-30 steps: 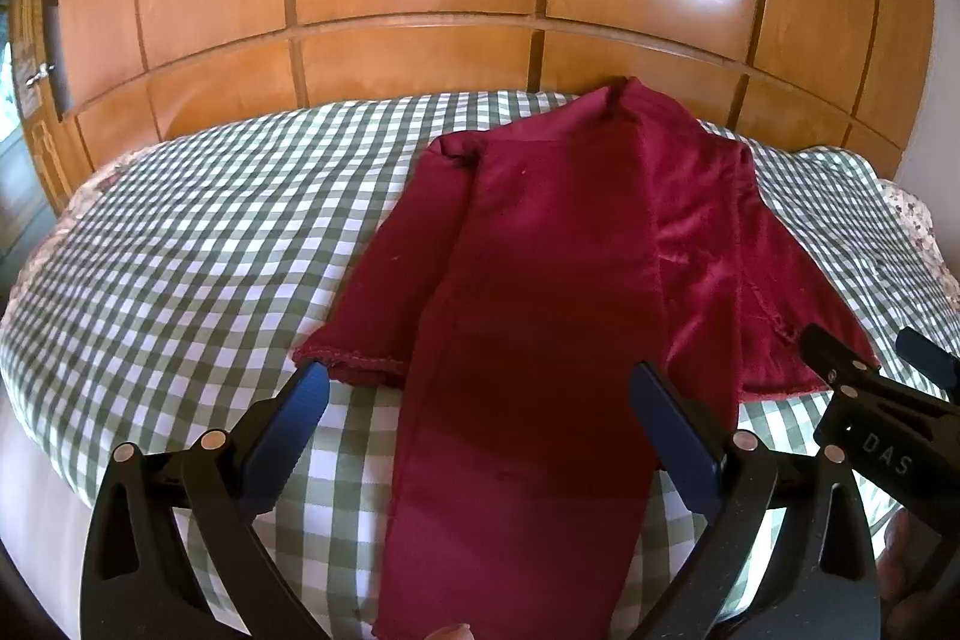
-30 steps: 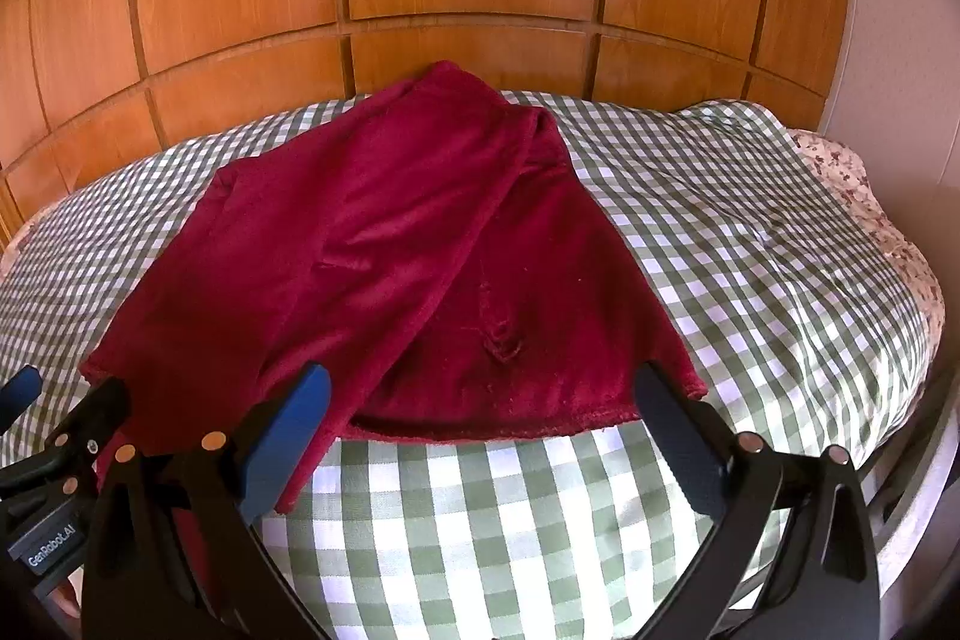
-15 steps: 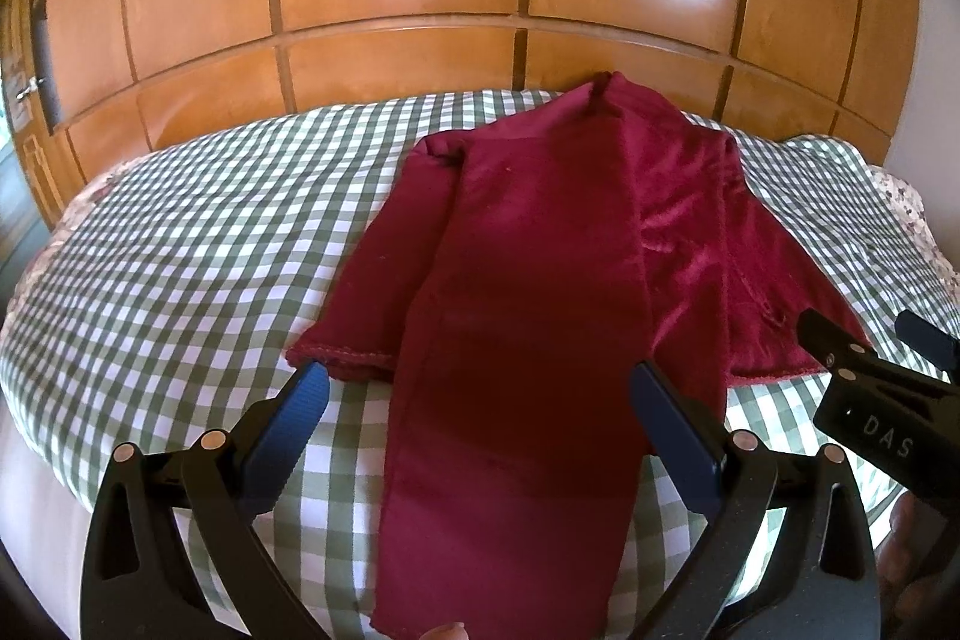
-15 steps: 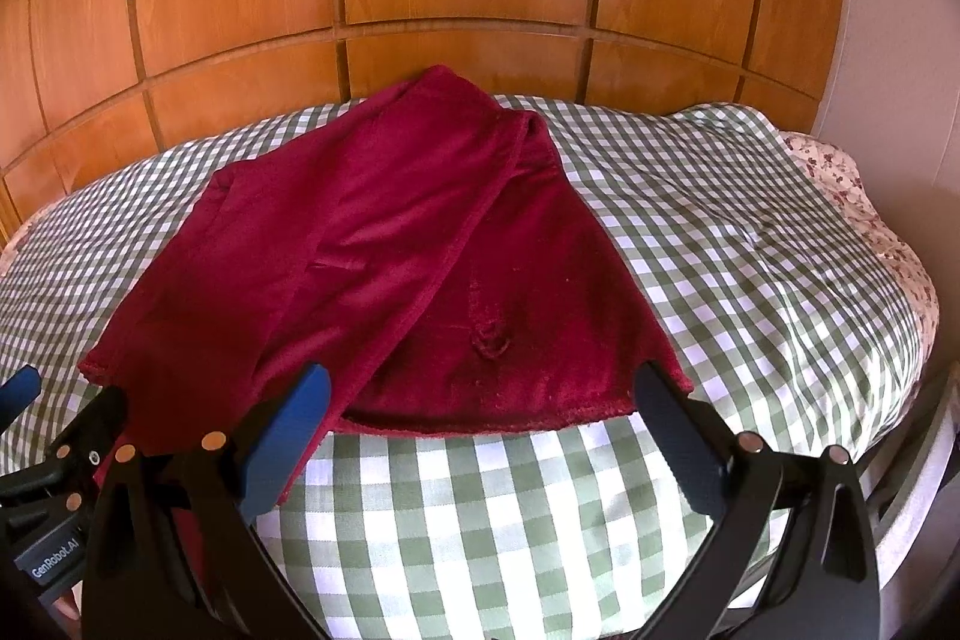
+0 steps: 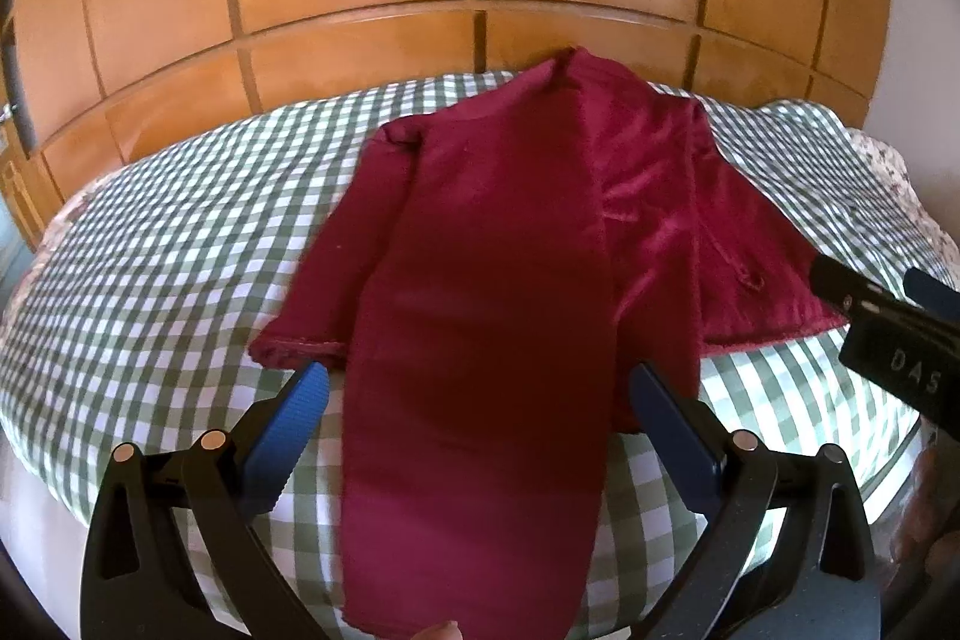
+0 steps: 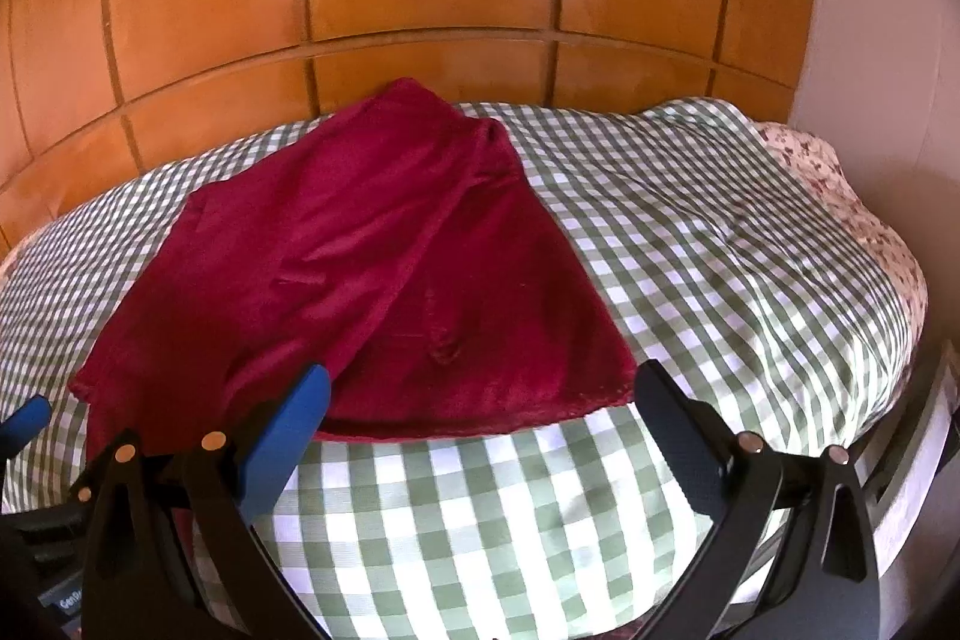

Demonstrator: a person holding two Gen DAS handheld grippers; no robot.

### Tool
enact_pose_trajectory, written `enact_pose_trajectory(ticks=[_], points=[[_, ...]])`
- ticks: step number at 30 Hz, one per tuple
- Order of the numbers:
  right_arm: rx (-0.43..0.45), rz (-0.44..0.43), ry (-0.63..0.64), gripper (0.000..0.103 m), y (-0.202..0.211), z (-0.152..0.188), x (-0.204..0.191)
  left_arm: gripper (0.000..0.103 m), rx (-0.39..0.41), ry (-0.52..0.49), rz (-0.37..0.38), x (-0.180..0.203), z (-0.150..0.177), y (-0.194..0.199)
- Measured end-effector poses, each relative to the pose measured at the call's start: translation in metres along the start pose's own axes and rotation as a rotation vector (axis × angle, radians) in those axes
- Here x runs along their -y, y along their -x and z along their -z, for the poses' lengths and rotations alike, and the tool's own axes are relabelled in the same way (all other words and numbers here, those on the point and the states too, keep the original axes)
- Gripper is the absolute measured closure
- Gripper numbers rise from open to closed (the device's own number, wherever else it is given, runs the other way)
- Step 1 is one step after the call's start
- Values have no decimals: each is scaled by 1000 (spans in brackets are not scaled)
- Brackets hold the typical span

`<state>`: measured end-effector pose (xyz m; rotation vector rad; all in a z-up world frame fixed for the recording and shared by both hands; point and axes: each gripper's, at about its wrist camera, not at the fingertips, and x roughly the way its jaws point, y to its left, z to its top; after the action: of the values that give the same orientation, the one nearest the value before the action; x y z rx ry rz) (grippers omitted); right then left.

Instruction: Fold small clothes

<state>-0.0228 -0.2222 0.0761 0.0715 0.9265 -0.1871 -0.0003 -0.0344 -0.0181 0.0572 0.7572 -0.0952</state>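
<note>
With both the left claw [image 5: 474, 400] and right claw [image 6: 480, 400] spread apart and empty, the maroon garment [image 5: 498, 280], overhanging the bed's [image 6: 690, 232] near edge, risks sliding off if tugged unevenly.

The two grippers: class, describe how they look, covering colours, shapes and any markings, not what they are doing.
The left gripper and right gripper match: black curved frames with cut-out slots and small round metal pins, each carrying two blue-padded fingers. White letters "DAS" mark the right gripper's black body, seen from the left wrist view. No cables or sleeves show.
</note>
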Motion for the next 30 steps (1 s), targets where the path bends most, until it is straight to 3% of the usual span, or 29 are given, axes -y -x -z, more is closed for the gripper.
enact_pose_trajectory(ticks=[14, 20, 27, 30], points=[[-73, -89, -37, 2, -12, 4, 9, 4, -16, -15, -22, -4, 2, -4], [-85, -61, -56, 2, -16, 6, 18, 4, -20, -17, -7, -7, 4, -6], [-84, -41, -86, 2, -21, 1, 35, 4, -67, -36, 52, -4, 9, -16], [-85, -55, -108, 3, -25, -4, 42, 9, -101, -85, 95, 4, 15, -23]])
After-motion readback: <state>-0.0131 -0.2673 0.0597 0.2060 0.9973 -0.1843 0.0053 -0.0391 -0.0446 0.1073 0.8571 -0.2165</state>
